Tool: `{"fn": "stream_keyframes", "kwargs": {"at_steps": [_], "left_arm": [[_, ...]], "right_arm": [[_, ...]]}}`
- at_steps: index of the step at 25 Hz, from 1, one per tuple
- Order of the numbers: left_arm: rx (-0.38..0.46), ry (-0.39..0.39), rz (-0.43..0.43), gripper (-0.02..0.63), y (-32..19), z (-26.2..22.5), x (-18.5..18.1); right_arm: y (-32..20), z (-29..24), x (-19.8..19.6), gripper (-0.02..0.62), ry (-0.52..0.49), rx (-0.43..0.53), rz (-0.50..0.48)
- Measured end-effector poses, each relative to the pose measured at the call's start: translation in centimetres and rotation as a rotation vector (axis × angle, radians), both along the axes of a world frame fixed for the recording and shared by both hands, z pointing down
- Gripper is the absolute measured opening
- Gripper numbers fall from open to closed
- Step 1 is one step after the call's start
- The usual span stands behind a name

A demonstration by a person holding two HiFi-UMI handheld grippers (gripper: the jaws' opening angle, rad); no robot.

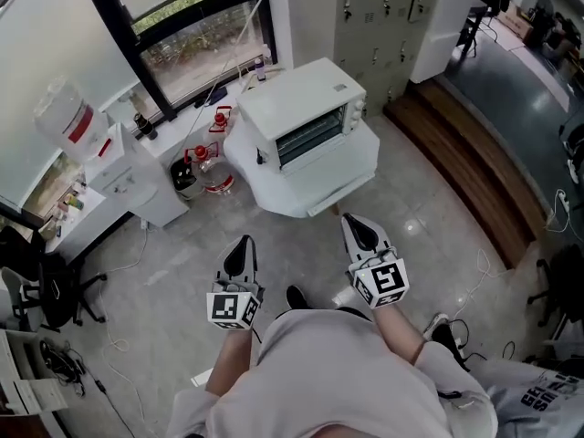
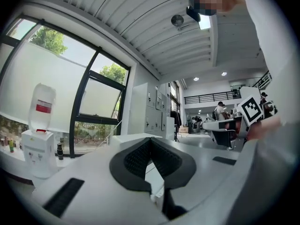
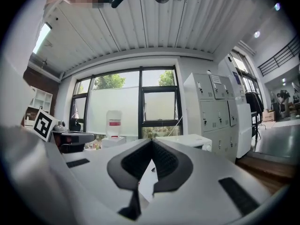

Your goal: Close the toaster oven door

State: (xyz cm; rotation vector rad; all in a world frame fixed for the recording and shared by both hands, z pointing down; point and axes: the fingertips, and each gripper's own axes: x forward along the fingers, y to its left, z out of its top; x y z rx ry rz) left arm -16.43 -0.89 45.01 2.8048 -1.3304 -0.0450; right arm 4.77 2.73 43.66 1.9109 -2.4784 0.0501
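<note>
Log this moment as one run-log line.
left gripper: shut, empty | right gripper: shut, empty | toaster oven: on white table, untouched, ahead of both grippers

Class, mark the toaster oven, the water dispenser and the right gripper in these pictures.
toaster oven [image 1: 301, 99]: head view, on its white top.
water dispenser [image 1: 137, 181]: head view, on its white cabinet.
right gripper [image 1: 358, 226]: head view, between its closed black fingertips.

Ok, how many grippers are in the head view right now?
2. The left gripper is at lower centre-left, the right gripper beside it to the right; both point toward the toaster oven, short of it. None seems hidden.
</note>
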Motion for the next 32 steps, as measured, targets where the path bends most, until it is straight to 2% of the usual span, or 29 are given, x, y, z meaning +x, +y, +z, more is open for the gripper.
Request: {"fn": "stream_keyframes", "kwargs": {"at_steps": [5, 11, 17, 32], "left_arm": [[0.010, 0.007, 0.020, 0.020, -5.8, -0.6, -0.8], [-0.006, 0.021, 0.024, 0.020, -9.3, -0.5, -1.5], [-0.015, 0.016, 0.010, 0.020, -10.3, -0.3, -0.9], [-0.046, 0.028, -0.092, 0.020, -11.9, -0.9, 1.2]], "right_arm": [[-4.8, -0.2, -0.4, 0.008, 0.004, -0.003, 0.037], [-8.4, -0.4, -1.0, 0.008, 0.006, -0.005, 0.049], [-10.1, -0.1, -0.3, 0.008, -0.006, -0.006, 0.031], [-13.3, 0.2, 1.8, 0.008, -0.017, -0.047, -0.083]]}}
